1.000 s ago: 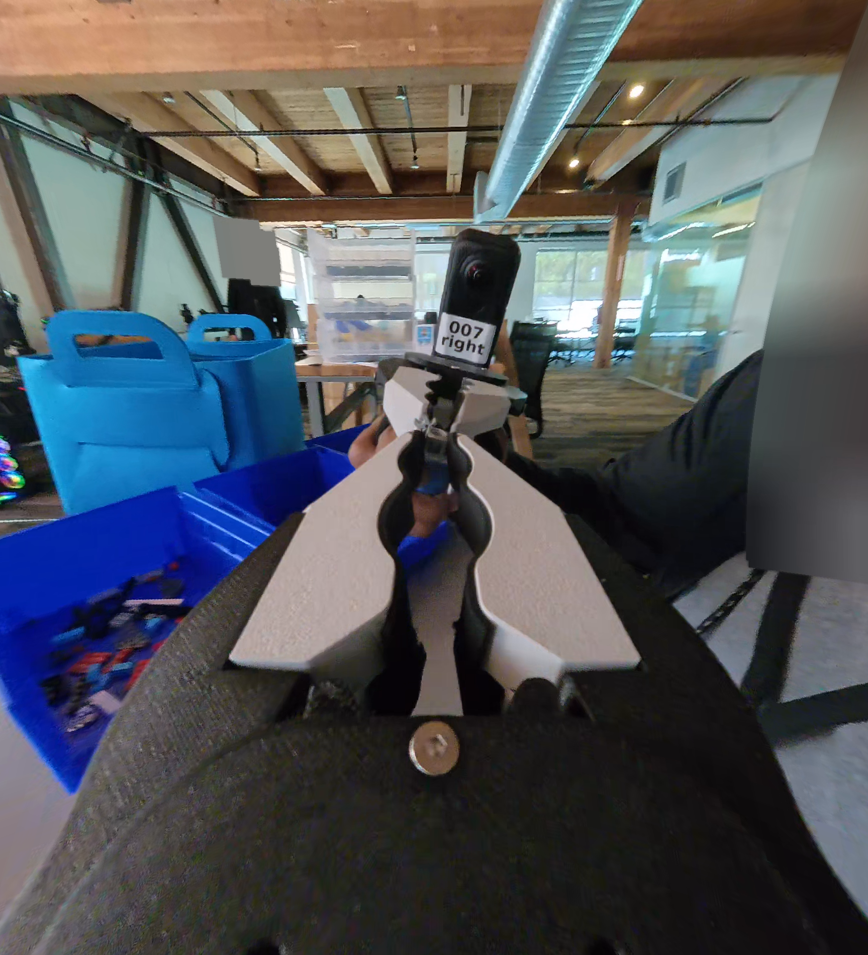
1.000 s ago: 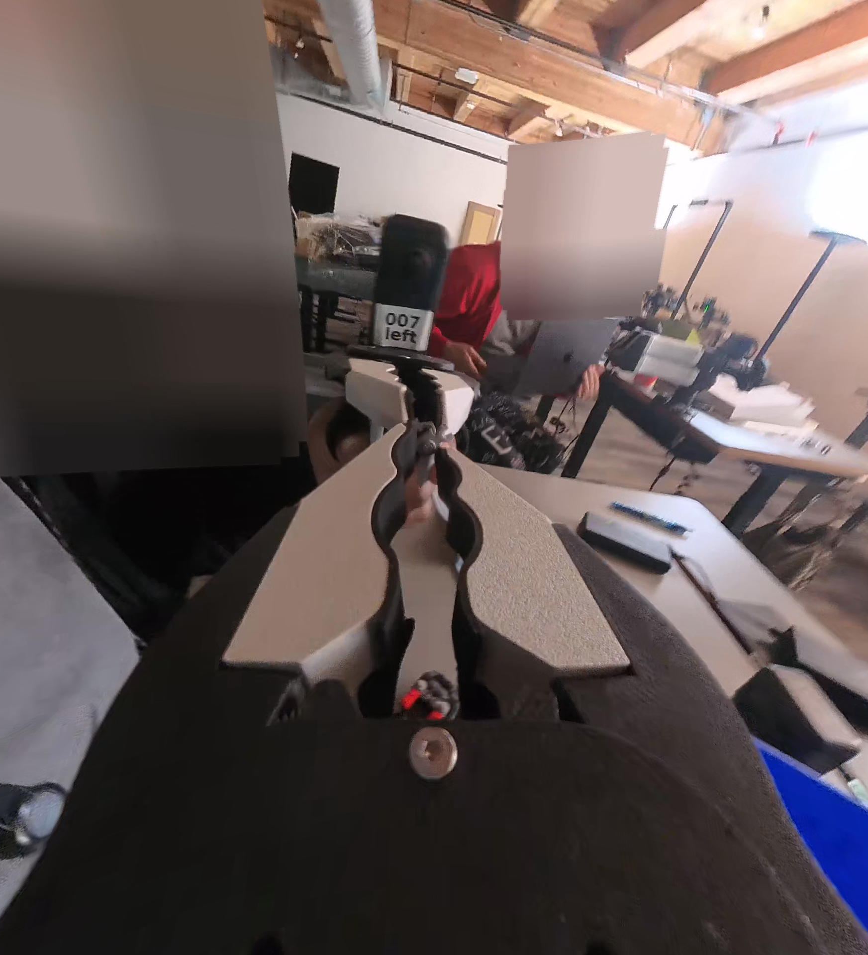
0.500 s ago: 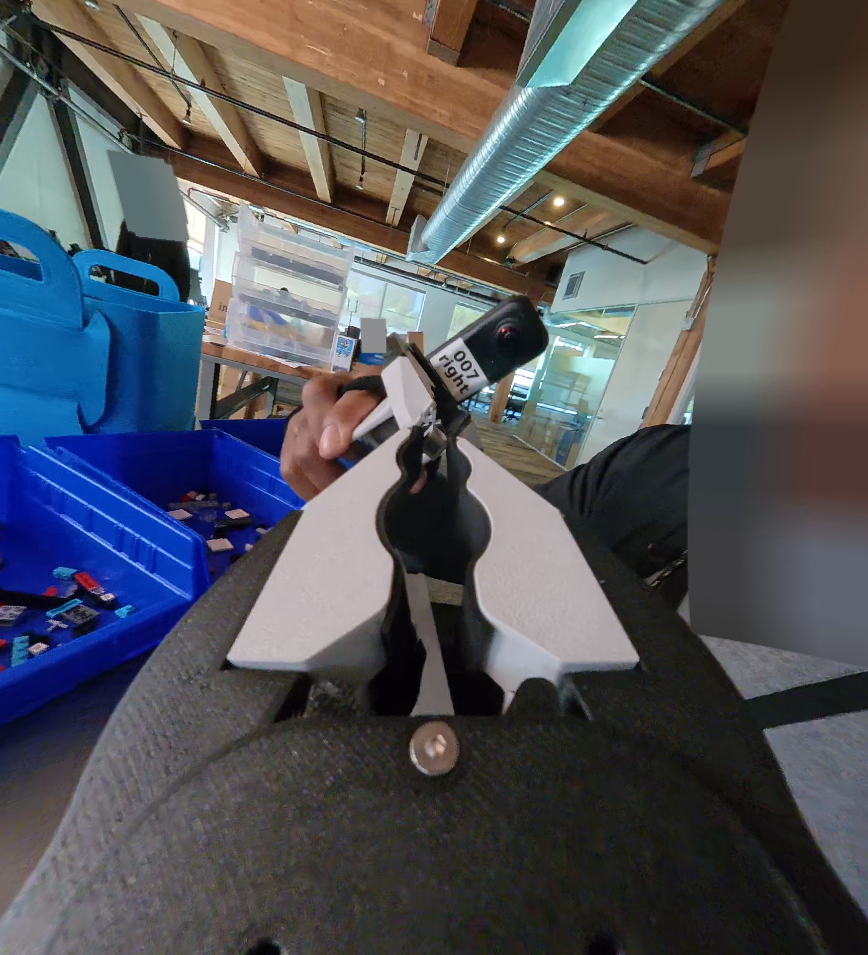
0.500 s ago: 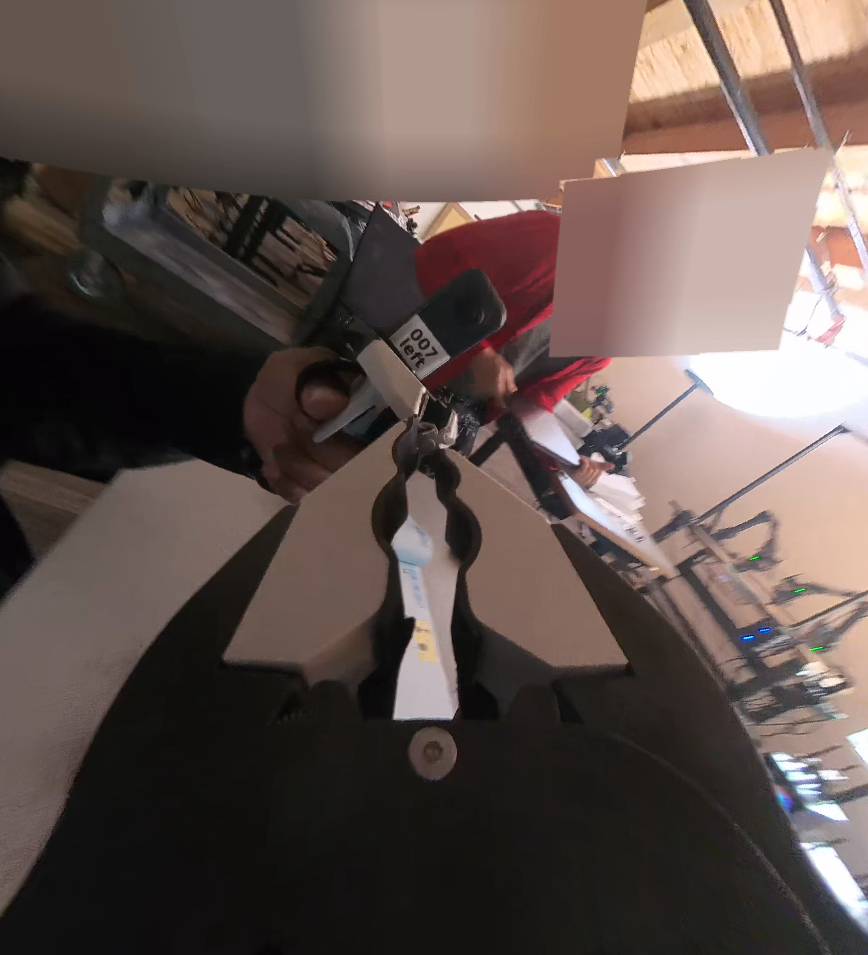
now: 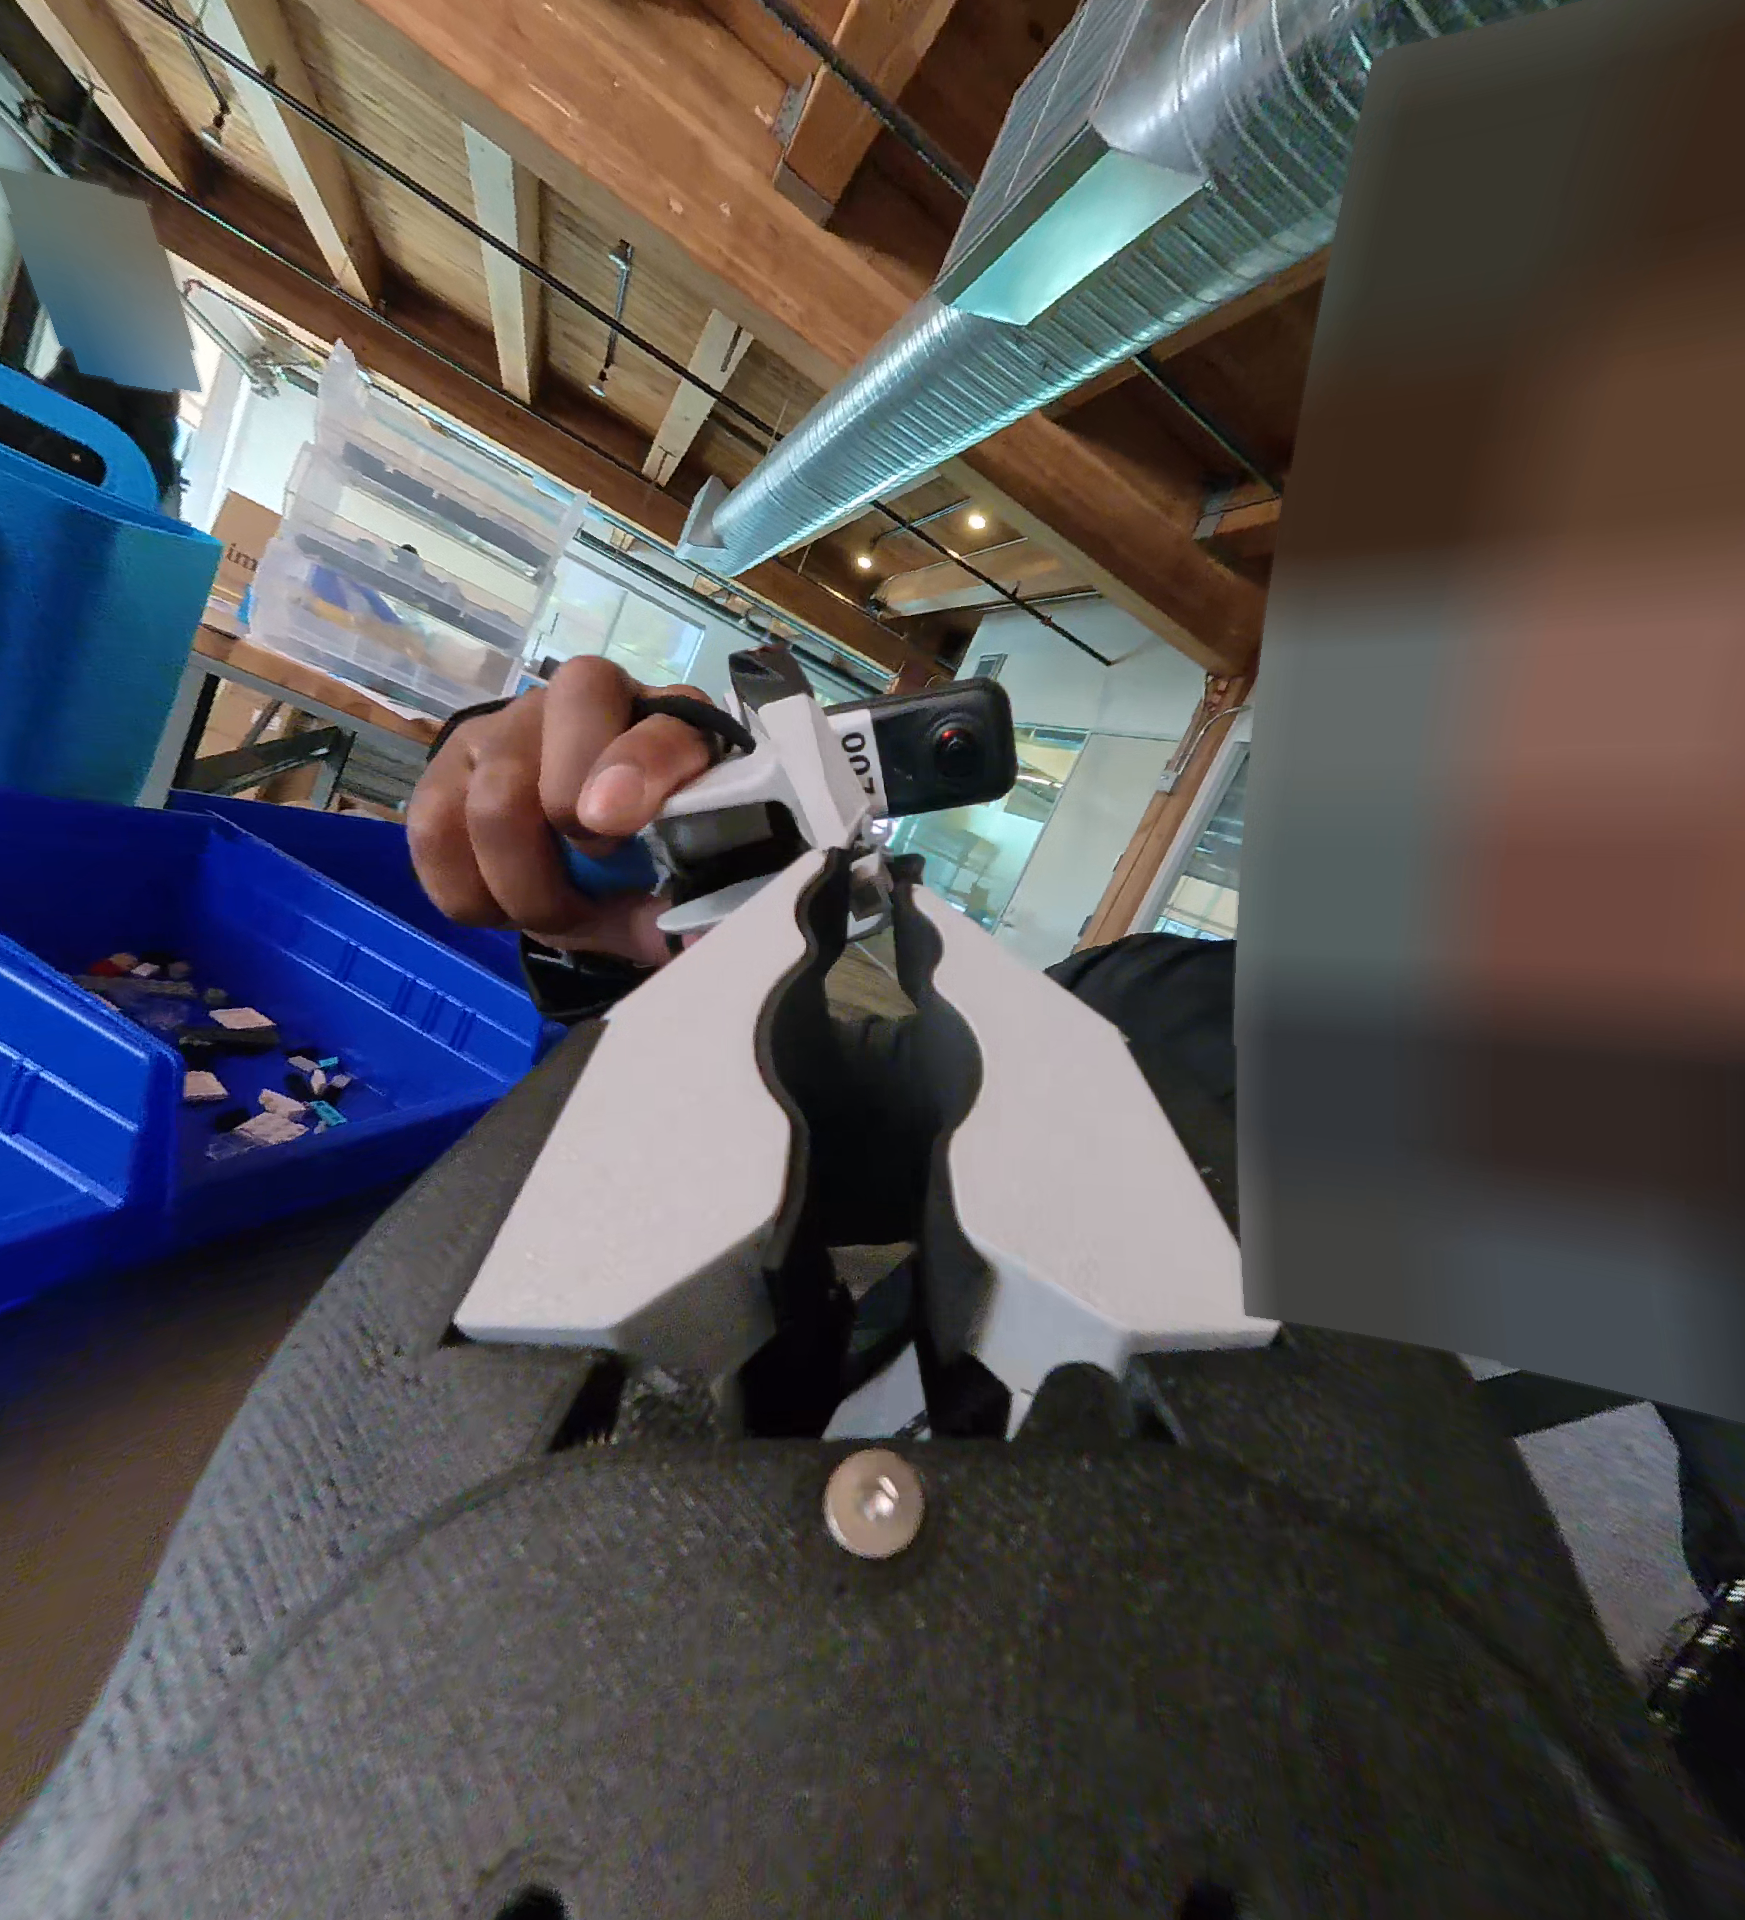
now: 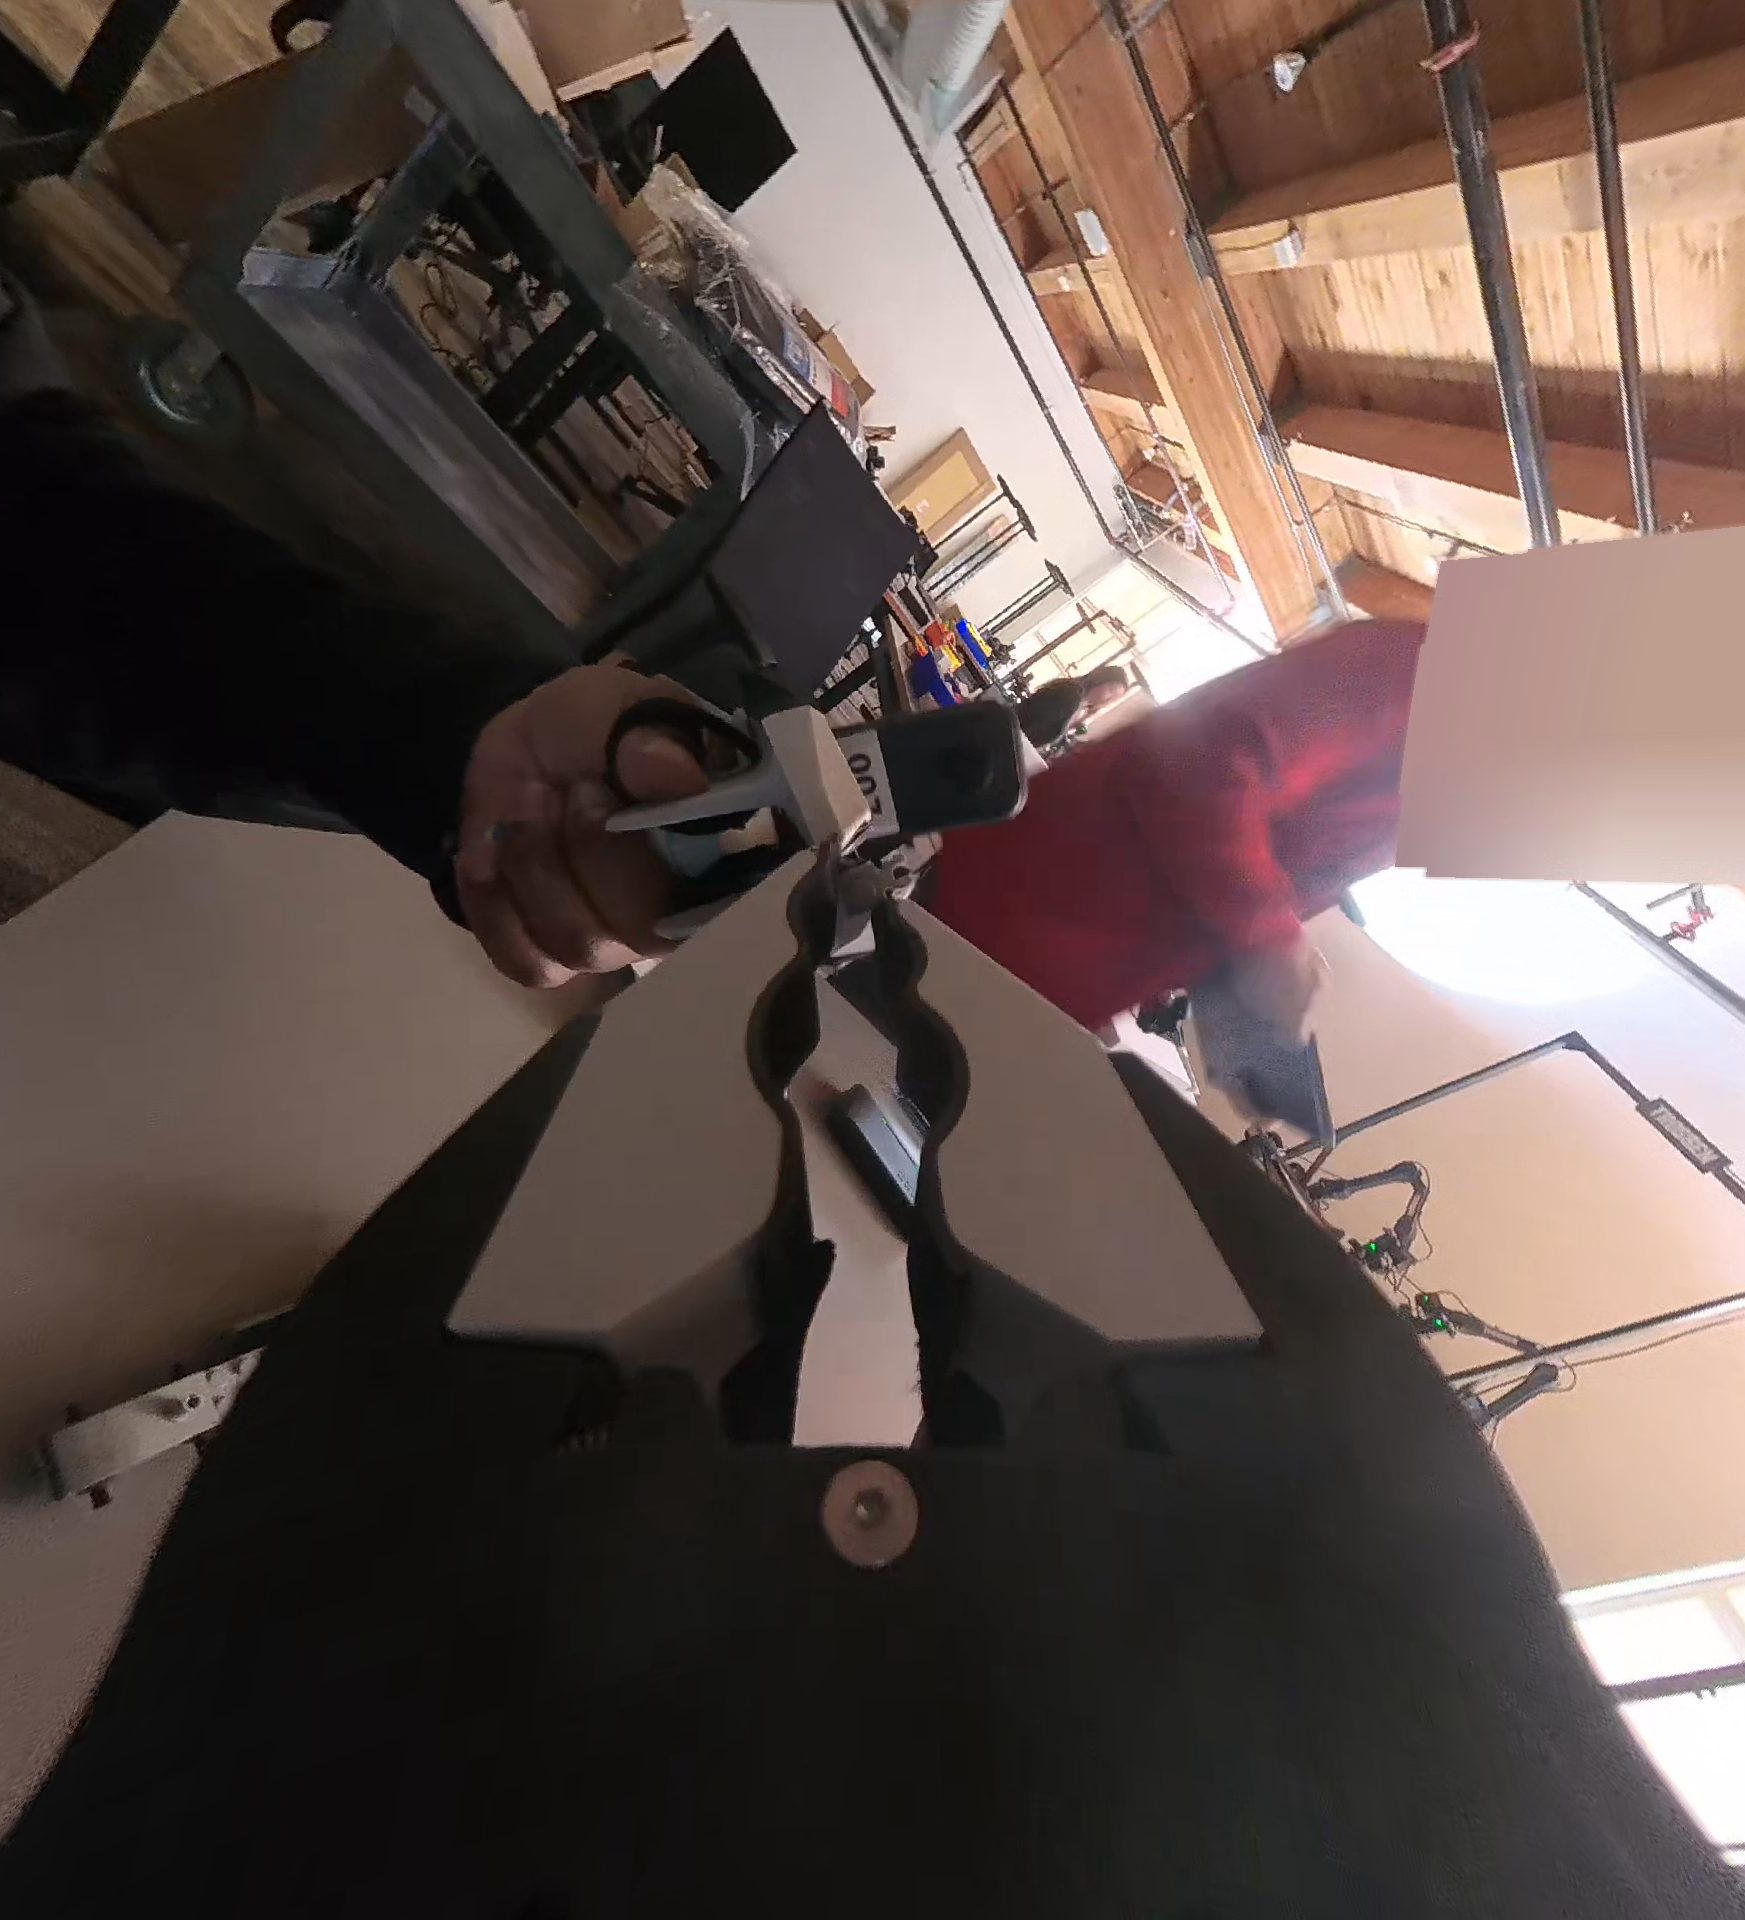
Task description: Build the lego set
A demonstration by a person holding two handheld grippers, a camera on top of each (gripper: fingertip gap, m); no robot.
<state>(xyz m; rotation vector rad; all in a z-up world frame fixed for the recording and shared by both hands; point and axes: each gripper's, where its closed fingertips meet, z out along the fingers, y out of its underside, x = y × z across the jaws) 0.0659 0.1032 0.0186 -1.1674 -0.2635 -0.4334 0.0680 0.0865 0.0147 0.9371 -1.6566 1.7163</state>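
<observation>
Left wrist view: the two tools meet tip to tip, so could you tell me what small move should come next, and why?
Probably a slight press of the left tool straight toward the right tool, keeping the tips aligned: both meet tip to tip in the air. What sits between them is too small to tell.

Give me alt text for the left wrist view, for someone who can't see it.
Pale grey tongs on a black textured body point up, their tips meeting a second pair of tongs gripped in a person's hand. Blue plastic bins with small loose bricks sit at left, beneath wooden ceiling beams and a silver duct.
</observation>
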